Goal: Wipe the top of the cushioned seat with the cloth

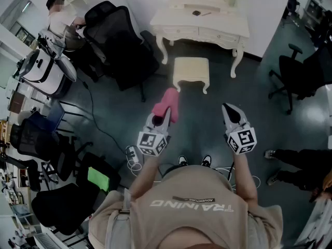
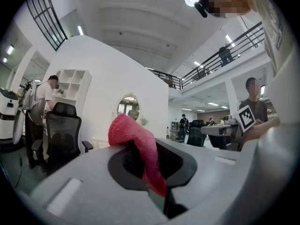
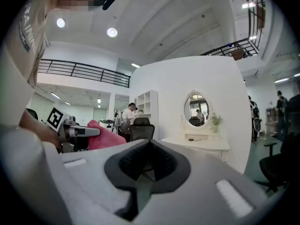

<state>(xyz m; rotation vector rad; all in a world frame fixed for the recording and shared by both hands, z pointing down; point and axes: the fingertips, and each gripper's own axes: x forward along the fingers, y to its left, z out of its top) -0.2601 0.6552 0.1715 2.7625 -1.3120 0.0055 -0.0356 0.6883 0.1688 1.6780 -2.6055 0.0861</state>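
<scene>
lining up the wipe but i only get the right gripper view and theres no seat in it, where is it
Observer: In the head view the cushioned seat stands on the floor ahead of the left gripper and right gripper, just in front of the white dressing table.
Operator: is the cloth actually gripped or just draped
Observer: Gripped. The left gripper view shows that gripper shut on the pink cloth, with a fold standing up out of it.
Operator: anything touching the seat yet
Observer: No. In the head view the cloth and both grippers are short of the seat, with bare floor between.
</scene>
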